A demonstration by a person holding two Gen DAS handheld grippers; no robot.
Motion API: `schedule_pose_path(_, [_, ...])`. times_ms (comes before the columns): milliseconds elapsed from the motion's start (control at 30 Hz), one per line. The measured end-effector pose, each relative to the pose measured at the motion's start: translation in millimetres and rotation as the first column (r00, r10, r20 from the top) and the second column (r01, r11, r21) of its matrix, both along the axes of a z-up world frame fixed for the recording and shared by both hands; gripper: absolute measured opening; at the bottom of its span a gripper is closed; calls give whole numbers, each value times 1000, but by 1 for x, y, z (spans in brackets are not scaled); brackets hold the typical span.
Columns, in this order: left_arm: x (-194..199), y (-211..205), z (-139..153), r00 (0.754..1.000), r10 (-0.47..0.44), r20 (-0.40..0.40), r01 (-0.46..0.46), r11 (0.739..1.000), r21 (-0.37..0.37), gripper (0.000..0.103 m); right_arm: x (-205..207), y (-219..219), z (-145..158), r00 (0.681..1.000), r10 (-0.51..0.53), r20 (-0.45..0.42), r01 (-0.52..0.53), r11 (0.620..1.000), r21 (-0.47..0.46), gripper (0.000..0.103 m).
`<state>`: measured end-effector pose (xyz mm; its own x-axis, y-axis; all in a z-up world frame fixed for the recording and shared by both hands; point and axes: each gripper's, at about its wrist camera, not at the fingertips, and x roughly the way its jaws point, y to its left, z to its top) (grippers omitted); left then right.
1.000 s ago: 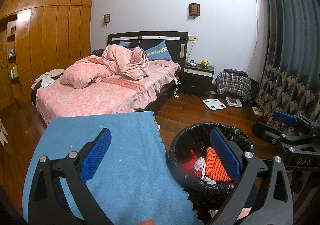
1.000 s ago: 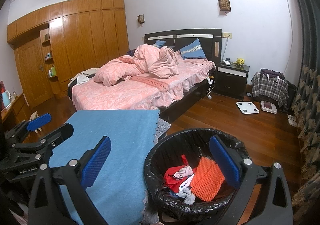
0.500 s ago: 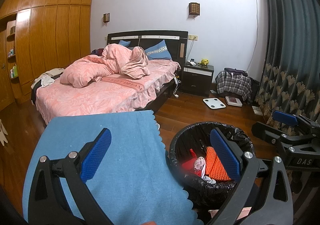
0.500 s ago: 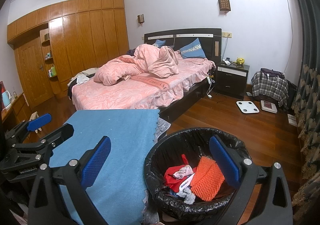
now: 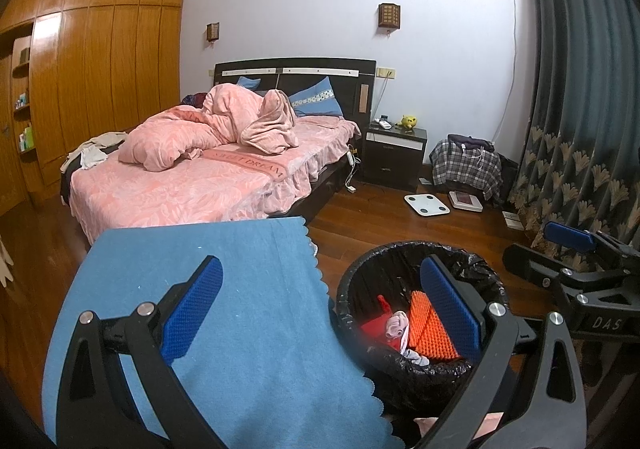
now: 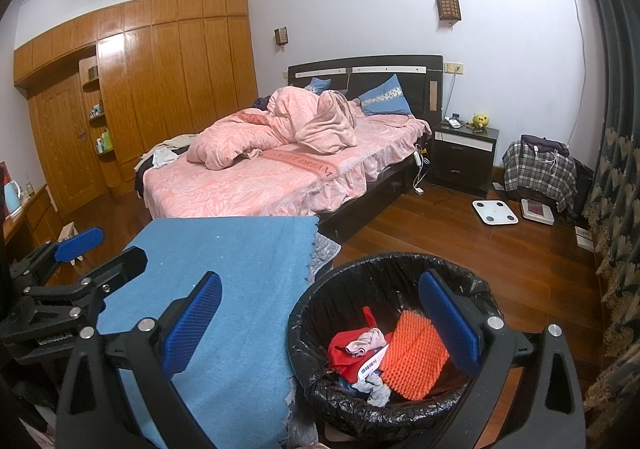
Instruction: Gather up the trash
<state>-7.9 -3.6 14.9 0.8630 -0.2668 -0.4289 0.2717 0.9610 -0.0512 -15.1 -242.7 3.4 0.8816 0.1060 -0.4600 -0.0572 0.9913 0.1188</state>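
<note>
The left gripper [image 5: 320,313] is spread wide and holds nothing; its blue pads [image 5: 192,309] stand far apart above the blue cloth [image 5: 248,289], which covers a flat surface. The right gripper [image 6: 320,315] is spread in the same way and is also empty, with one finger over the cloth and the other over the trash bin [image 6: 476,289]. The bin, lined with a black bag, stands just beside the cloth on the wooden floor [image 6: 520,261]. Inside it lie an orange ribbed piece [image 6: 416,355], a red wrapper [image 6: 346,345], a small crumpled pinkish piece [image 6: 366,341] and a white label with print that I cannot read. On the blue cloth I see no trash, only a few tiny pale specks. So I judge that the collecting step is finished or nearly finished, with both tools free beside the bin. If anything remains, the next move asks first to find it, maybe outside these views, and then to bring one gripper down over it and press the fingers together before carrying it above the bin. The bed [image 5: 192,189] and the night table [image 5: 396,157] are well apart, farther back in the room.
</note>
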Motion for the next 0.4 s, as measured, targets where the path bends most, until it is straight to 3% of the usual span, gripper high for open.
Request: schedule_pose_path(400, [-2,3,2,1000,-1,-3,1,1000,-2,97,0,0,1,1000,0,0,0,1000,-1,97])
